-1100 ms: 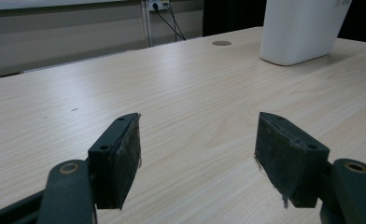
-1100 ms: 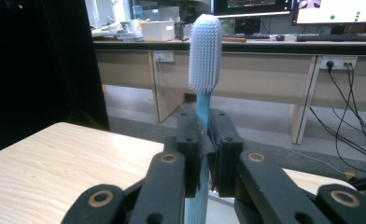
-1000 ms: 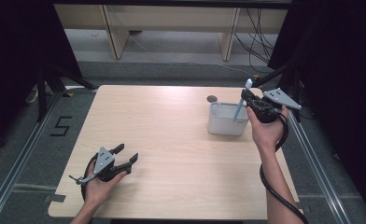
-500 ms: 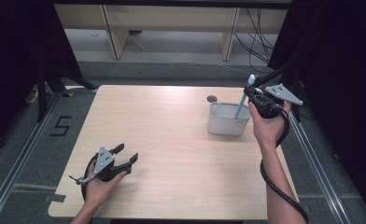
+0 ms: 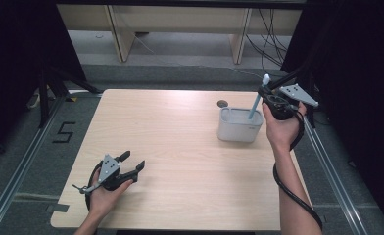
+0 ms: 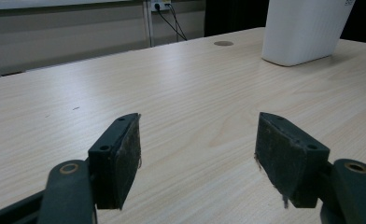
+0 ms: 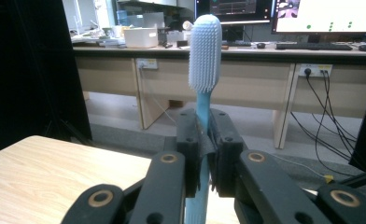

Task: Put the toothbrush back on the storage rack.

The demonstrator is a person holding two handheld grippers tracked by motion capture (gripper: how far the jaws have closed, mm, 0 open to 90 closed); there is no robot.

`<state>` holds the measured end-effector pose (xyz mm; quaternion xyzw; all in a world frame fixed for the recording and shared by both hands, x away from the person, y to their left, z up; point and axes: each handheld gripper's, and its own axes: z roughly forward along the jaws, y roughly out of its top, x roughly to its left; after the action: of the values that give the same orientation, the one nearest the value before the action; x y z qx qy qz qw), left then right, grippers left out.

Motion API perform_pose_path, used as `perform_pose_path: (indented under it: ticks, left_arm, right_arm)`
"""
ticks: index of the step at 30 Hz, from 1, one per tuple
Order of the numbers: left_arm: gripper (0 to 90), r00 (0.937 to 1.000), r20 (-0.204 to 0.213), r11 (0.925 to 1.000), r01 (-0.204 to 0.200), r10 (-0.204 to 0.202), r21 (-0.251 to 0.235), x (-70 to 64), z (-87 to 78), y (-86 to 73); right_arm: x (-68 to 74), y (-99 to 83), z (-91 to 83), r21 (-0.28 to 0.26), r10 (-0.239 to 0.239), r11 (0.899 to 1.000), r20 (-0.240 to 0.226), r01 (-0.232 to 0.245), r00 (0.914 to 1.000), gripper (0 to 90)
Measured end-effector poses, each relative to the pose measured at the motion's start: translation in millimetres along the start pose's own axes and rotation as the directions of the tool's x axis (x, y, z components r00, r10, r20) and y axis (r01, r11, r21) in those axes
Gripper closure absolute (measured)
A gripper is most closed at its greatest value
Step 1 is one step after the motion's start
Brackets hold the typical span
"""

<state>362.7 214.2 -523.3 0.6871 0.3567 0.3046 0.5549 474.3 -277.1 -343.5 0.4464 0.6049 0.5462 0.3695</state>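
Note:
A light blue toothbrush with a pale bristle head stands tilted, its lower end inside a white cup at the table's right side. My right gripper is shut on the brush's neck just above the cup; in the right gripper view the jaws clamp the blue handle with the head pointing up. My left gripper rests near the front left of the table, held by a hand, open with nothing between its pads. The white cup shows far off in the left gripper view.
A light wooden table has a small round grommet just behind the cup. Desks with monitors and cables stand beyond the far edge. A black cable trails along the right forearm.
My right gripper has lowered the toothbrush a little further over the cup and shifted slightly right. The left gripper has stayed put.

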Motion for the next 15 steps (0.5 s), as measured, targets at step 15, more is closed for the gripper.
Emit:
perform_pose_path:
  ticks: [15]
  left_arm:
    - [30.7, 0.9999, -0.007, 0.9998, 0.008, -0.008, 0.019, -1.5, -1.8, 0.5]
  right_arm:
    - [-8.7, -1.9, 5.8, -0.002, 0.012, 1.000, 0.026, -0.012, 0.9996, 84.3]
